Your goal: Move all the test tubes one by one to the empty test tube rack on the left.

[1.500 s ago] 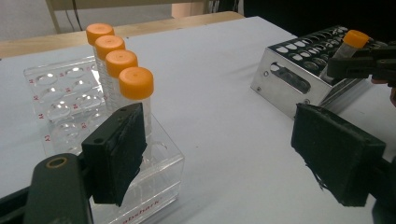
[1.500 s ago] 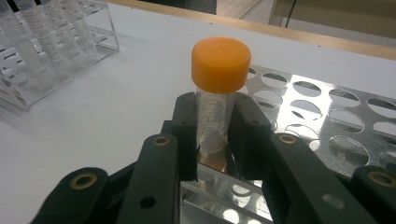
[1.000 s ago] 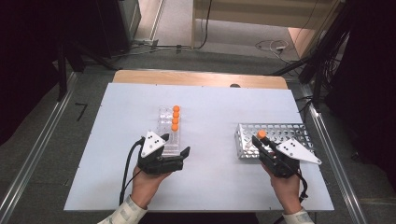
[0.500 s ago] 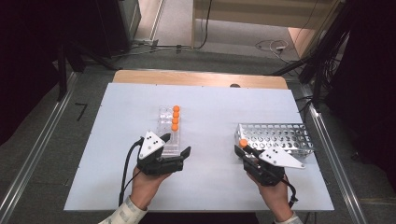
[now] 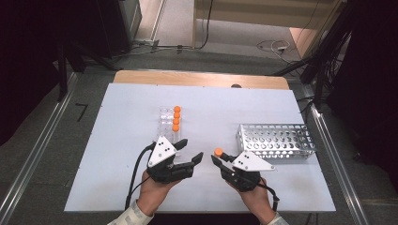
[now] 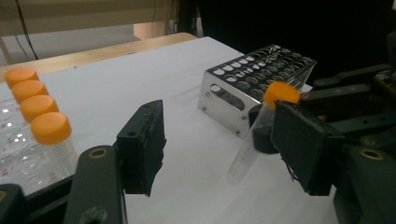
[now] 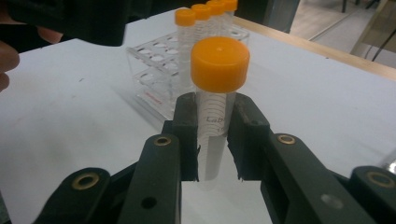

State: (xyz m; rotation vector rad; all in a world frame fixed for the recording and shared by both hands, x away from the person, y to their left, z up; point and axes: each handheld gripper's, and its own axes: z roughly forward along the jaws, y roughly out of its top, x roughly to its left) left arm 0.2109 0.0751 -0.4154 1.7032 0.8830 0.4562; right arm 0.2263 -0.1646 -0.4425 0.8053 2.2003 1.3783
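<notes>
Holding one orange-capped tube just under its cap, right hand-held gripper clamped tight on it, tube roughly upright in the right gripper view, leaning in the left gripper view. Carried above the table, between the two racks, just beside the left hand-held gripper and apart from the metal rack. Left hand-held gripper's jaws abt half open, just been closing, nothing pressed between the pads; tube seen between them in the left gripper view, but whether really in the gap or just behind it: can't tell. Looks like a hand-over from right to left, or a direct drop into the clear rack; judgement only. Clear rack w/ four orange-capped tubes standing in one row, other holes free. Metal rack lying over on its side near the right edge of the table, no tube seen in it. Progress, as judged: four tubes placed, fifth in transit. Left to do: get this tube over a free hole in the clear rack, lower it upright, let go. Risk: slip at the hand-over if the left closes off-centre on the slim tube.
</notes>
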